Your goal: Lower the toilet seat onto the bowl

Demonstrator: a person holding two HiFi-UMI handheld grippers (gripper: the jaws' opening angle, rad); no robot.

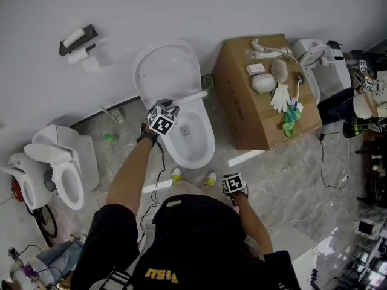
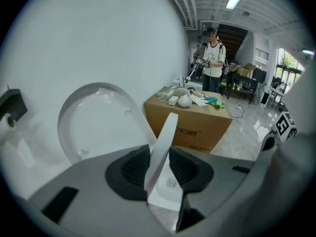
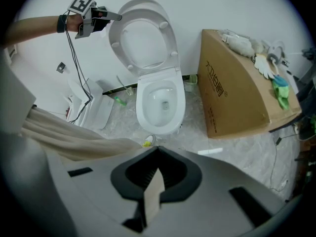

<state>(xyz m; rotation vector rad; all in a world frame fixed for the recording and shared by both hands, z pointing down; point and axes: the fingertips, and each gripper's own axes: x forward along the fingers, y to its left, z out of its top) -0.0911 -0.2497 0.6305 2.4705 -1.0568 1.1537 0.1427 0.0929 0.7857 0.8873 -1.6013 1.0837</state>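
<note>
cardboard box [image 2: 197, 127], left gripper view, 3 o'clock: round logo and Chinese characters on its side, too blurred to read | black shirt [image 1: 199, 234], head view, 6 o'clock: yellow letters [image 1: 162, 275], upside down, unclear | marker cubes [image 1: 161, 121]: square codes, no letters

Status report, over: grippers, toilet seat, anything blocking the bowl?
Left gripper shut on toilet seat rim; seat raised. Right gripper shut, empty. Bowl rim bare, nothing blocking.

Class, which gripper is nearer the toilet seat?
Left. The left gripper has its fingers closed on the raised seat's rim. The right gripper hangs low by the person's waist, back from the bowl, clear of the seat.
</note>
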